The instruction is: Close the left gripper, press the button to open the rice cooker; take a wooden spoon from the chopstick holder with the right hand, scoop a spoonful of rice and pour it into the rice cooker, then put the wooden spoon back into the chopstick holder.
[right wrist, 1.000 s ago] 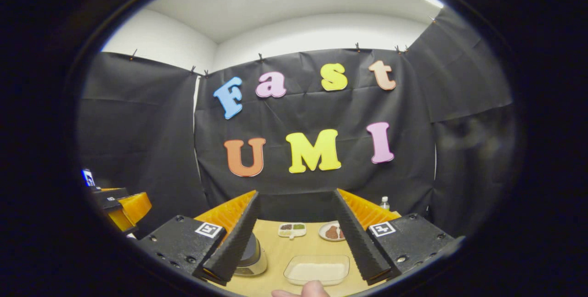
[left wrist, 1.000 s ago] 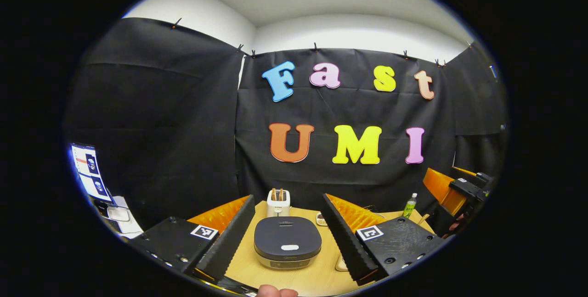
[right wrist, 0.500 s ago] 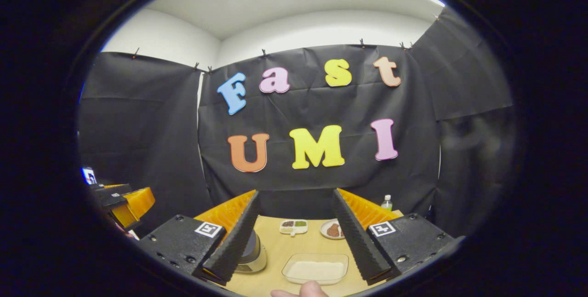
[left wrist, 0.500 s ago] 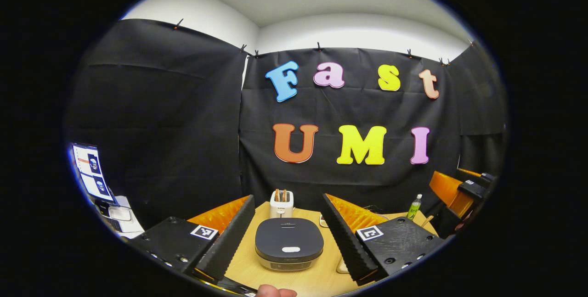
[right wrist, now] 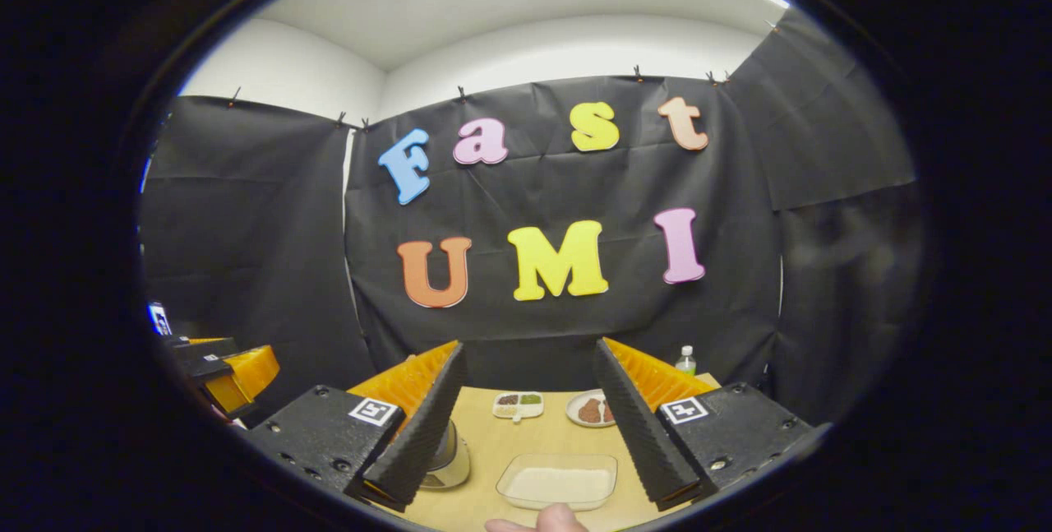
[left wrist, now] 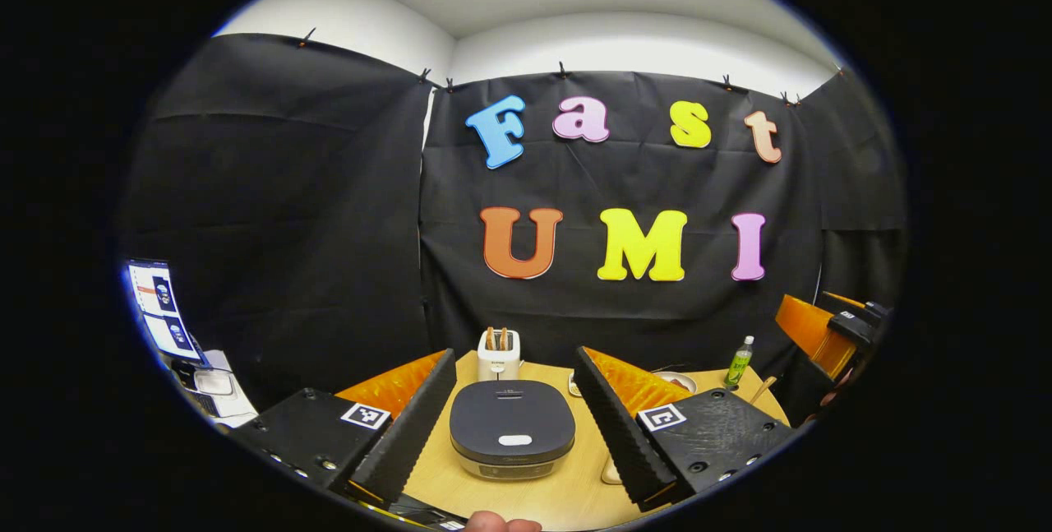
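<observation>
A dark rice cooker (left wrist: 511, 433) sits lid-down on the wooden table (left wrist: 575, 491), its pale button (left wrist: 514, 440) on the front of the lid. Behind it stands the white chopstick holder (left wrist: 498, 356) with wooden handles poking out. My left gripper (left wrist: 514, 353) is open, its fingers framing the cooker from some way back. In the right gripper view, a clear tray of rice (right wrist: 557, 483) lies just ahead between the fingers of my open right gripper (right wrist: 529, 347). The cooker's edge (right wrist: 450, 460) peeks out behind its left finger.
A divided dish (right wrist: 518, 404) and a plate of brown food (right wrist: 588, 410) sit at the back, beside a bottle (right wrist: 685, 361). A green bottle (left wrist: 740, 363) stands far right. Each view catches the other gripper at its edge (left wrist: 832, 326) (right wrist: 222, 366). A thumb (right wrist: 546, 520) shows low down.
Both views have drifted slightly: the wall has slid up a little and the rice tray has shifted a little left. Both grippers stay open and hold nothing.
</observation>
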### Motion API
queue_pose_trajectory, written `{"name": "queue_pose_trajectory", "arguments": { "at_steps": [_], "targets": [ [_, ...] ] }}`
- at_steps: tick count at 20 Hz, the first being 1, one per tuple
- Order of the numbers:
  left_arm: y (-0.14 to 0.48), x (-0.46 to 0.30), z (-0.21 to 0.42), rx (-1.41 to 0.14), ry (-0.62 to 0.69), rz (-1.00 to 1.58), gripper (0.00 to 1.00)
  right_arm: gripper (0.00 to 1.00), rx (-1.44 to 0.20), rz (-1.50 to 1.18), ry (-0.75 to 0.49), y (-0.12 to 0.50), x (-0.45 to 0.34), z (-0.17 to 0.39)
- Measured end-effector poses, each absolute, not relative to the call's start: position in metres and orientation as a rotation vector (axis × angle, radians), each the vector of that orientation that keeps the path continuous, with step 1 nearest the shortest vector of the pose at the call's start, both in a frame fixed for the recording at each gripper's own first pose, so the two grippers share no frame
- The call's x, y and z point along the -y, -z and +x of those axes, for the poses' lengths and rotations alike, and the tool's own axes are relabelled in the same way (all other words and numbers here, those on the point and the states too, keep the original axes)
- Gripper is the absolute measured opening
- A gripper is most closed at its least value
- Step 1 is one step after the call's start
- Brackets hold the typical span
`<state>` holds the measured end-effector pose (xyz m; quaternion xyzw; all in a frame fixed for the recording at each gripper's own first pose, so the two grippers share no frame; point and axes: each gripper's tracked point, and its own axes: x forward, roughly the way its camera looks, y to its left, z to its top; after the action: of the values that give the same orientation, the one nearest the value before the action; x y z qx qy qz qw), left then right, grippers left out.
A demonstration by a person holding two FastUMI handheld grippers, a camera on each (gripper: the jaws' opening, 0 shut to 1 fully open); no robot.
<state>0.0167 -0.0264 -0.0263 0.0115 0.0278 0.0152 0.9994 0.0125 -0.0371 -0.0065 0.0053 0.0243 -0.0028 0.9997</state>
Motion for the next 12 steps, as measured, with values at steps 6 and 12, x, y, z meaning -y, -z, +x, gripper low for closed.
{"name": "queue_pose_trajectory", "arguments": {
  "at_steps": [6, 12],
  "targets": [
    [0.057, 0.04, 0.033, -0.144, -0.033, 0.001, 0.94, 1.0, -0.079, 0.002, 0.033, 0.023, 0.068, 0.022],
    [0.114, 0.049, 0.064, -0.278, -0.036, -0.002, 0.95, 1.0, -0.106, -0.06, 0.113, 0.048, 0.132, 0.033]
  ]
}}
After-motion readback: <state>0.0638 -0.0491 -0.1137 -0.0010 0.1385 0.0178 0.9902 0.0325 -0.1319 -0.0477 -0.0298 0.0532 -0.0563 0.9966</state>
